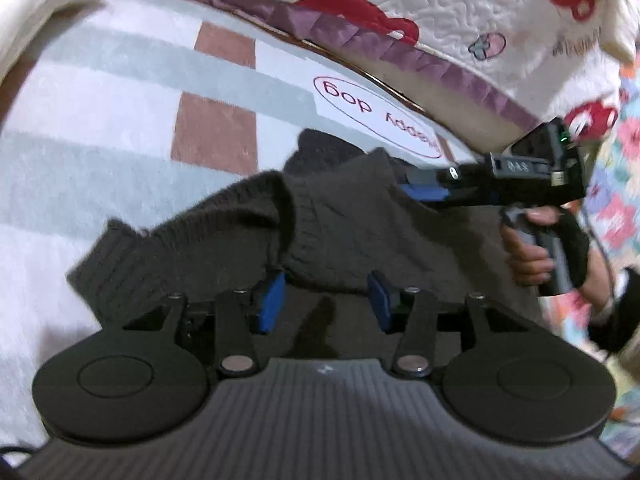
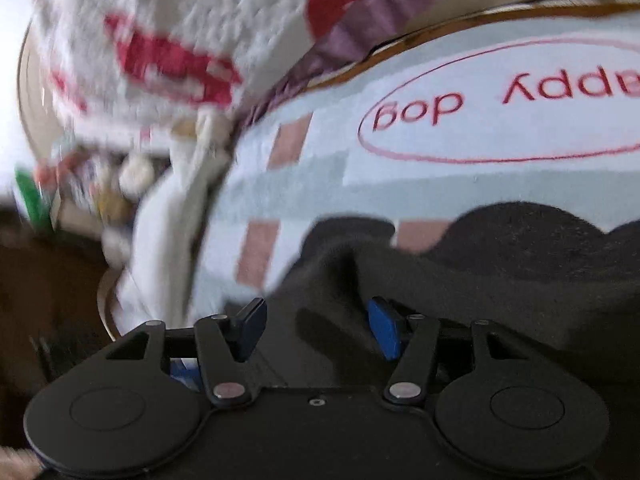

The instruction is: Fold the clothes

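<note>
One dark knitted sweater [image 1: 328,232] is seen lying crumpled on a blanket [image 1: 100,128] patterned in white, pale grey-green and brownish-pink blocks. One red oval with the words "happy dog" [image 2: 504,100] is printed on that blanket, upside down in both views, just beyond the garment. One ribbed cuff or hem of the sweater [image 1: 108,276] is spread toward the left in the left wrist view, and its bulk is bunched in folds at the centre.

Two grippers are in use. The left gripper [image 1: 326,300] is held low over the near edge of the sweater; its two blue-padded fingers [image 1: 274,300] are spread apart, with knit fabric seen between and beyond them — whether the pads touch the cloth cannot be told. The right gripper [image 2: 318,326] is likewise shown with its two fingers [image 2: 384,328] apart, dark fabric lying between them and under the right one. In the left wrist view the right gripper [image 1: 424,192] is seen from the side, reaching onto the far right part of the garment and carried by one hand [image 1: 528,256] in a dark fingerless glove.

One white quilted cover [image 1: 460,12] with red motifs and a purple ruffled edge is draped past the blanket — much blurred in the right wrist view.
</note>
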Motion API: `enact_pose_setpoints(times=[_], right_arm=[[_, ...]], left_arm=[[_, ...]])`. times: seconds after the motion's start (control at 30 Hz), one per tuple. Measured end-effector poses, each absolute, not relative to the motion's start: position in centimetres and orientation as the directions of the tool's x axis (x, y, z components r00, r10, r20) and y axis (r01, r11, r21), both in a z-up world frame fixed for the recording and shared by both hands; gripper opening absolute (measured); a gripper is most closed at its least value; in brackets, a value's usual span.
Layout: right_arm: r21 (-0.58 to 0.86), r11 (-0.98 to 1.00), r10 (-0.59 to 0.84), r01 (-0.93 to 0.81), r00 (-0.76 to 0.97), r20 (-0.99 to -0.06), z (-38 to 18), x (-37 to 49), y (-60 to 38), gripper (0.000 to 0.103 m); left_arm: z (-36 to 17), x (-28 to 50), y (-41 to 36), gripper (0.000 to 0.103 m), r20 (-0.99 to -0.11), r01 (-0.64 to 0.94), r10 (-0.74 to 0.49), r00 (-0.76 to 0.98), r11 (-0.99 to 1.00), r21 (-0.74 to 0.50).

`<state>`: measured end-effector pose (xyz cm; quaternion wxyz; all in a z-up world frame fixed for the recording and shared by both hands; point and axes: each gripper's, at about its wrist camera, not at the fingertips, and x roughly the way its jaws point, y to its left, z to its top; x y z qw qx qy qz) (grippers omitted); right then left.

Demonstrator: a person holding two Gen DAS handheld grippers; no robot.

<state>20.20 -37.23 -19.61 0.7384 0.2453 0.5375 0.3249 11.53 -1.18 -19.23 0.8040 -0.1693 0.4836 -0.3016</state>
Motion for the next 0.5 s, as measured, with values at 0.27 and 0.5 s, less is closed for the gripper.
enact_pose_setpoints(times=[0.27,0.5], right_arm=[[0.453,0.690,0.667,-0.565,0.251,-0.702,-18.9,18.9,-32.2,0.061],[0.573,0.677,0.730,-0.461,0.323,-0.603,-18.6,21.5,-33.4,0.029]], left_arm=[[-20.5,15.3,-2.5,0.045,-0.620,0.294,-0.646,0.445,0.760,-0.580],[-20.0,16.6,-1.1,0.006,-0.645,0.252,-0.512,0.567,0.854,-0.456]])
